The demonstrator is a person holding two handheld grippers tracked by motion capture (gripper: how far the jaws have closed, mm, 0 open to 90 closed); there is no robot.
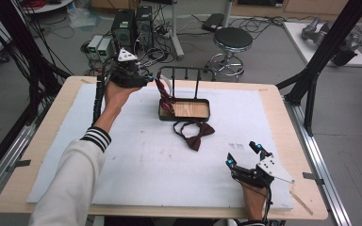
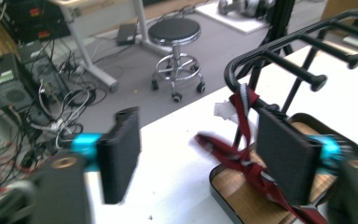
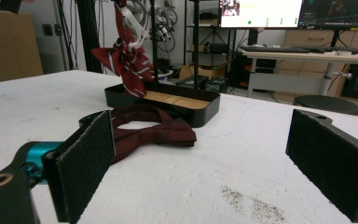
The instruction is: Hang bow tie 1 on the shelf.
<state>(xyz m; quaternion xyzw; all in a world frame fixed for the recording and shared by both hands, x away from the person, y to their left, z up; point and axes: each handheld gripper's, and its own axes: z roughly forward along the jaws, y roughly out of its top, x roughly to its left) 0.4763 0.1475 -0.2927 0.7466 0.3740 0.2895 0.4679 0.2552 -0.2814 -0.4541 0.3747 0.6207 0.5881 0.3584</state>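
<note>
A black rack (image 1: pixel 186 70) rises from a wood-lined tray (image 1: pixel 191 109) at the back middle of the white mat. A red striped bow tie (image 1: pixel 164 94) hangs by its strap from the rack's left end and trails into the tray. My left gripper (image 1: pixel 147 80) is beside it, open. In the left gripper view the pads of the left gripper (image 2: pixel 200 154) stand wide apart with the striped tie (image 2: pixel 242 140) just beyond them, untouched. A dark red bow tie (image 1: pixel 195 134) lies flat in front of the tray. My right gripper (image 1: pixel 242 154) rests open near the front right, facing that dark red bow tie (image 3: pixel 154 130).
The white mat (image 1: pixel 146 165) covers most of the wooden table. Beyond the far edge, a black stool (image 1: pixel 232 40), computer towers (image 1: pixel 132 26) and loose cables are on the floor. Black frame posts (image 1: pixel 320 56) stand at the right.
</note>
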